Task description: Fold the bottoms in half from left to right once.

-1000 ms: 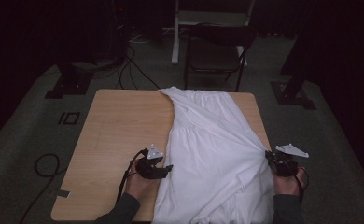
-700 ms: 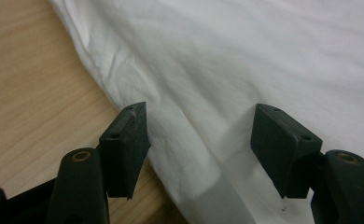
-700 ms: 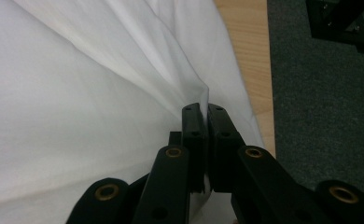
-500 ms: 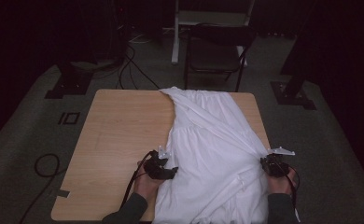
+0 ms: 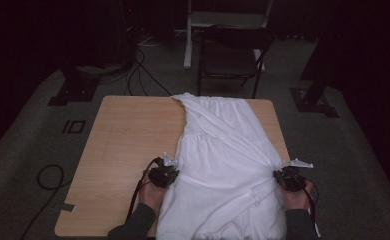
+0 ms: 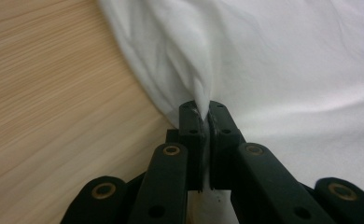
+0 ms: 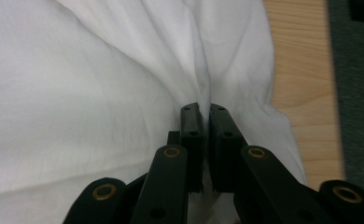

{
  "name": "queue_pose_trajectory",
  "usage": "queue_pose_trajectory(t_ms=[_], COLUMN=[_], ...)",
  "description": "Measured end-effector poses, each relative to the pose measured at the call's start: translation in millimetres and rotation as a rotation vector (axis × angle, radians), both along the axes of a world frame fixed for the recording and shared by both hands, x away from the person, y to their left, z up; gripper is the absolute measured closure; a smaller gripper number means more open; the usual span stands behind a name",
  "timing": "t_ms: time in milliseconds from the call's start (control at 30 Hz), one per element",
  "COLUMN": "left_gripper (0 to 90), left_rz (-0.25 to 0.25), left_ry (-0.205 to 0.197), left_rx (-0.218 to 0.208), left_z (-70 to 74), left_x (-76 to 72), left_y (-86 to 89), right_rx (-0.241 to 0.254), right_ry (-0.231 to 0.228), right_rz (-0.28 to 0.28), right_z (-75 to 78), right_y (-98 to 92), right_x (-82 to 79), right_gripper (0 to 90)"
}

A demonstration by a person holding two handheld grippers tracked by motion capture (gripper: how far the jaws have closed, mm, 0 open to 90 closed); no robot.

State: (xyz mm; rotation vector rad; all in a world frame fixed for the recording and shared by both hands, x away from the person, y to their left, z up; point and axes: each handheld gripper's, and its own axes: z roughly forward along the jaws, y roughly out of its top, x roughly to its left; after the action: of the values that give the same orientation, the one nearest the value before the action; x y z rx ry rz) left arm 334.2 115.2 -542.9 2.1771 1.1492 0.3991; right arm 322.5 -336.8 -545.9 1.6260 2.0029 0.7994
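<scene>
A white cloth [image 5: 223, 160] lies over the right half of the wooden table [image 5: 128, 135], from the far edge to the near edge. My left gripper [image 5: 169, 174] sits at the cloth's left edge; its jaws have just been closing and now pinch a fold of the white cloth [image 6: 245, 60] between the pads. At the cloth's right edge, my right gripper [image 5: 282, 176] is shut on a bunched pleat of the cloth [image 7: 101, 93]. In both gripper views the fabric rises in a ridge straight out of the closed jaws.
Bare wood [image 6: 54, 93] lies to the left of the cloth. A narrow strip of table [image 7: 301, 70] shows past the cloth's right edge, then dark floor. A chair [image 5: 233, 55] stands beyond the far edge. Cables [image 5: 48, 175] run over the floor at left.
Both hands have come down and inward onto the cloth's side edges. The left jaws have shut on a fold, and fabric is now drawn into pleats at each gripper.
</scene>
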Motion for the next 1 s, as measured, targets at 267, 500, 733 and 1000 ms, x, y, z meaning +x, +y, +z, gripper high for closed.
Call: queue_pose_trajectory(t_ms=[267, 500, 733, 1000], left_gripper=[86.1, 86.0, 82.0, 60.0], left_rz=[0.154, 0.272, 0.265, 0.228], left_ry=[0.008, 0.005, 0.008, 0.008], left_rx=[-0.023, 0.018, -0.027, -0.041], left_z=[-0.1, 2.1, 6.9, 11.3], left_x=[5.5, 12.1, 3.7, -6.4], left_y=[68.2, 103.9, 113.4, 108.0], right_rx=[0.035, 0.072, 0.11, 0.046], right_ry=[0.015, -0.007, -0.048, -0.092], right_rz=[0.151, 0.264, 0.292, 0.291], right_z=[0.3, 5.4, 16.7, 23.3], right_y=[44.6, 84.3, 89.8, 95.6], right_x=[-6.0, -11.5, -23.8, -40.1], right_gripper=[84.7, 84.8, 88.6, 69.0])
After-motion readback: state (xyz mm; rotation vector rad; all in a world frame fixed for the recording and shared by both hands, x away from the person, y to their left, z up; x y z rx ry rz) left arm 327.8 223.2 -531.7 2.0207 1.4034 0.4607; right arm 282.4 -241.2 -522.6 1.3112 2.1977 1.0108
